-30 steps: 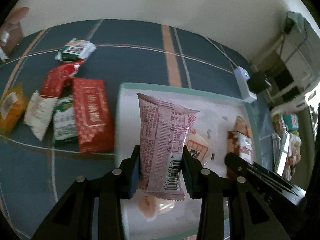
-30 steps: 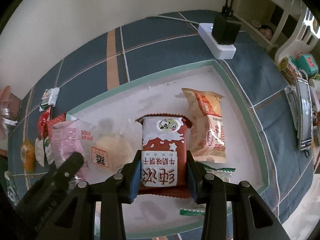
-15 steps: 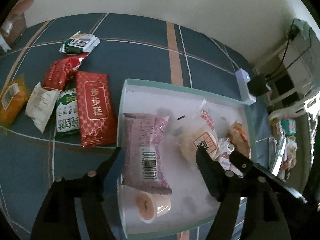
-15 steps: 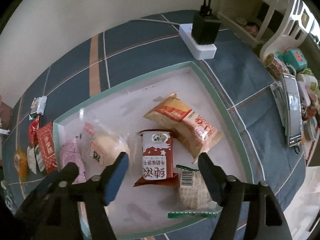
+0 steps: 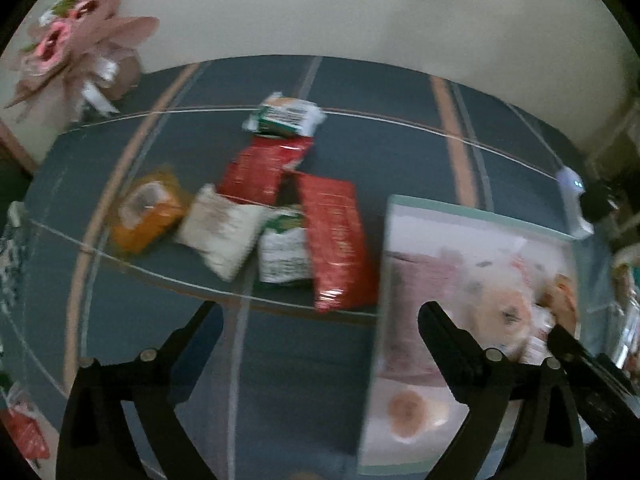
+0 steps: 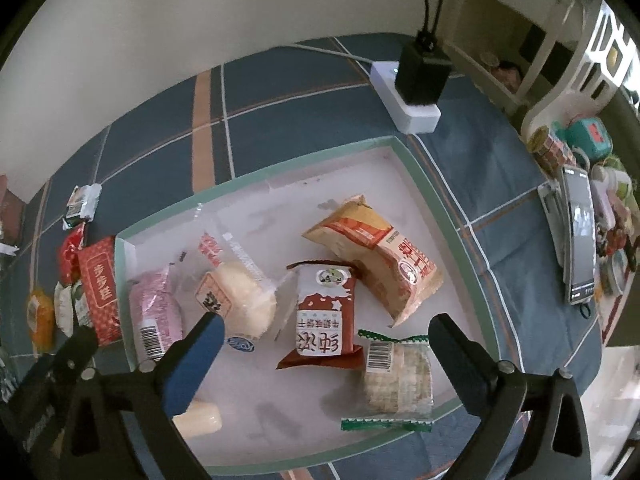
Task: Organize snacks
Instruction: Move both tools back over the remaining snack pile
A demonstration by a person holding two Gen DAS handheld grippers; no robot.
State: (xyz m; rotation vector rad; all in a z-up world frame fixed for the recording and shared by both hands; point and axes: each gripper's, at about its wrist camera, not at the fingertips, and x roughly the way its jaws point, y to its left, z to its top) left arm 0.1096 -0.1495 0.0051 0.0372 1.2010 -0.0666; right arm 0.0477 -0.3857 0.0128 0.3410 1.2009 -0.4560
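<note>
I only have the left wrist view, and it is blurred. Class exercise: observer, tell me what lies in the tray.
Observer: In the right wrist view the tray holds a red-and-white biscuit pack, lying flat and released.
Operator: Is the right gripper holding anything?
Observer: No. The right gripper has just been opening; its jaws stand wide above the pack without touching it.
Operator: What else is in there?
Observer: An orange-and-cream bag lies beside the biscuit pack, and a pink pack sits by the tray's left wall.
Operator: And my own gripper?
Observer: The left gripper is open and empty.
</note>
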